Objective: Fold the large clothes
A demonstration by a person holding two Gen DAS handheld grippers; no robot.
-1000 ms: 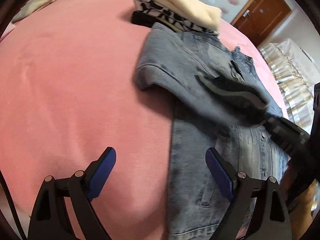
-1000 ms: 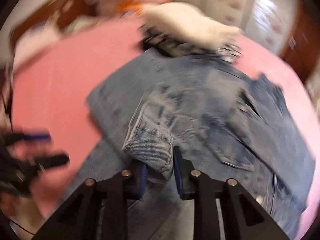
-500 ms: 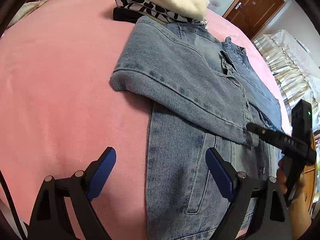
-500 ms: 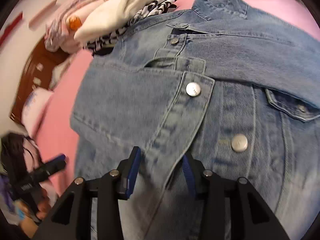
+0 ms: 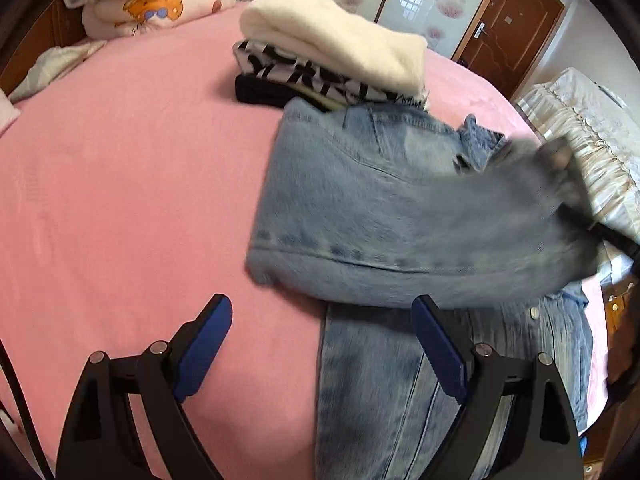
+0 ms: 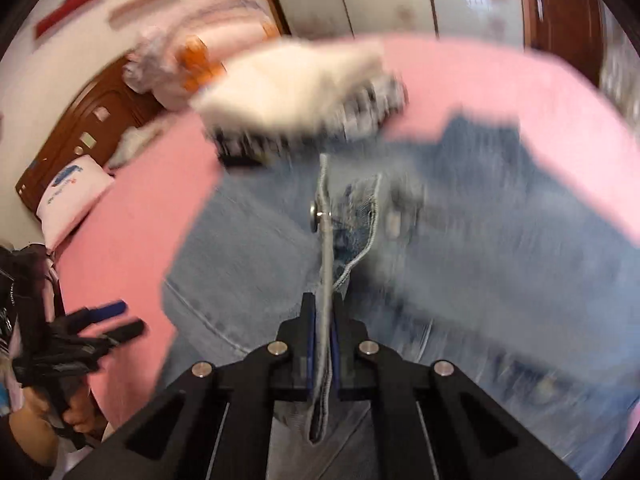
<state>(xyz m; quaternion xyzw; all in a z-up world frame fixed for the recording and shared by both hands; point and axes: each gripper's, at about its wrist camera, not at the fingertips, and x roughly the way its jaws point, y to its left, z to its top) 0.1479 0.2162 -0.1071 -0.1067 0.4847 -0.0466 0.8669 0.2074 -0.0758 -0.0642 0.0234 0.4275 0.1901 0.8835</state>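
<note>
A light blue denim jacket [image 5: 360, 208] lies on the pink bed [image 5: 120, 184], one sleeve folded across its body. My left gripper [image 5: 320, 344] is open and empty, hovering over the jacket's lower left edge. My right gripper [image 6: 323, 320] is shut on the sleeve cuff [image 6: 326, 240], which stands on edge between the jaws with its metal button [image 6: 317, 212] showing. In the left wrist view the right gripper [image 5: 576, 184] is a dark blur at the sleeve's right end. The left gripper also shows in the right wrist view [image 6: 108, 320].
A stack of folded clothes [image 5: 328, 64], cream on top of black-and-white and black, sits just behind the jacket's collar. Pillows and quilts [image 5: 152, 4] lie at the headboard. A second bed with a striped cover [image 5: 588, 152] stands to the right, and a wooden door [image 5: 508, 28] is behind.
The right gripper has lifted the cuff off the jacket front and is swinging it; both views blur. The left gripper has stayed open and pulled back slightly.
</note>
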